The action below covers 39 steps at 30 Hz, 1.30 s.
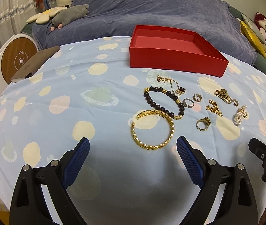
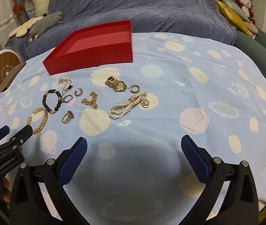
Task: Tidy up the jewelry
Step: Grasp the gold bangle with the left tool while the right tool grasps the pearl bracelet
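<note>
An open red box (image 1: 174, 60) (image 2: 95, 54) stands empty at the back of the table. Before it lies loose jewelry: a gold bangle (image 1: 152, 129) (image 2: 39, 121), a dark bead bracelet (image 1: 163, 99) (image 2: 51, 101), a gold watch (image 1: 223, 95) (image 2: 117, 85), a pearl piece (image 2: 127, 105), a gold ring (image 1: 203, 124) (image 2: 67, 117), a silver ring (image 1: 188, 103), a gold chain (image 1: 214, 108) (image 2: 90, 101). My left gripper (image 1: 133, 148) is open just short of the bangle. My right gripper (image 2: 134, 146) is open, short of the pearls.
A light blue spotted cloth (image 1: 67, 112) covers the table. A brown notebook (image 1: 35, 63) lies at the left edge over a round wooden disc (image 1: 16, 60). Behind is a blue-covered sofa (image 1: 151, 5) with plush toys (image 1: 69, 16) and cushions (image 2: 230, 13).
</note>
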### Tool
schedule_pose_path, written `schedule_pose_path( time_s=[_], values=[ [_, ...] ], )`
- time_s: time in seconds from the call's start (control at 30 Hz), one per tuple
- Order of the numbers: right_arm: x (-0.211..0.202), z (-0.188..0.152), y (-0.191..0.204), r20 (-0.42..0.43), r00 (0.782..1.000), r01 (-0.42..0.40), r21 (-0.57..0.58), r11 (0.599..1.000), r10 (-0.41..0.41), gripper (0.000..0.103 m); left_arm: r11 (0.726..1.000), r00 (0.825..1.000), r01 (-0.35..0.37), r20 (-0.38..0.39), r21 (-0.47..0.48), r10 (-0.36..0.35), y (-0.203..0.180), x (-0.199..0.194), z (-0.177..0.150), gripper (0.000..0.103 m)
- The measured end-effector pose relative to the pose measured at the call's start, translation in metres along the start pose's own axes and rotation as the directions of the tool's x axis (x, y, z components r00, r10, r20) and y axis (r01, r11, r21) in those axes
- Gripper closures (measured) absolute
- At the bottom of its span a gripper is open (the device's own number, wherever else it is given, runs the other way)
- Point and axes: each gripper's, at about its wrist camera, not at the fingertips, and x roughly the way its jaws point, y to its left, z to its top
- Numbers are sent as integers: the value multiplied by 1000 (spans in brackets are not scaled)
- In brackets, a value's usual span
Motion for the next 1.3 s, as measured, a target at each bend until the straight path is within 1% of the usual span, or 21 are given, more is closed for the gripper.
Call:
schedule_pose_path(
  time_s=[0.1, 0.37, 0.47, 0.5, 0.53, 0.6, 0.63, 0.67, 0.7, 0.73, 1.03, 1.13, 1.3],
  values=[
    [0, 2, 3, 3, 1000, 1, -10, 1000, -1, 5, 1000, 1000, 6, -14, -4, -6, 3, 5, 0, 11],
    [4, 3, 4, -5, 1000, -1, -11, 1000, 1, 5, 999, 1000, 19, -22, 41, -18, -14, 20, 6, 11],
    [4, 3, 4, -5, 1000, -1, -11, 1000, 1, 5, 999, 998, 29, -50, 30, -27, -17, 30, 9, 13],
    [4, 4, 4, -5, 1000, -2, -10, 1000, 2, 5, 999, 998, 35, -60, 24, -33, -17, 33, 9, 20],
    [4, 4, 4, -5, 1000, -3, -10, 1000, 3, 5, 999, 999, 23, -45, 32, -22, -19, 33, 9, 22],
    [4, 4, 4, -5, 1000, -4, -11, 1000, 4, 5, 998, 999, 31, -36, 47, -29, -22, 33, 10, 29],
    [4, 4, 4, -5, 1000, -5, -12, 1000, 5, 5, 998, 999, 38, -33, 50, -37, -23, 32, 11, 36],
    [4, 4, 5, -5, 1000, -5, -14, 1000, 5, 5, 998, 999, 42, -28, 54, -41, -24, 31, 11, 39],
    [4, 4, 5, -5, 1000, -5, -15, 1000, 5, 5, 997, 999, 46, -24, 61, -44, -26, 31, 11, 46],
    [4, 4, 6, -5, 1000, -5, -16, 1000, 5, 5, 997, 999, 50, -23, 66, -48, -27, 31, 11, 48],
    [4, 5, 3, 3, 1000, 1, -11, 1000, -1, 5, 993, 995, 100, -22, 61, -99, -26, 23, 12, 49],
    [6, 9, -2, 9, 1000, 11, 1, 1000, -11, 5, 993, 995, 104, -5, 57, -104, -24, 16, 14, 49],
    [20, 21, -7, 1, 1000, -9, 28, 1000, 9, 6, 994, 994, 107, 9, 26, -107, -15, 10, 19, 49]
  ],
)
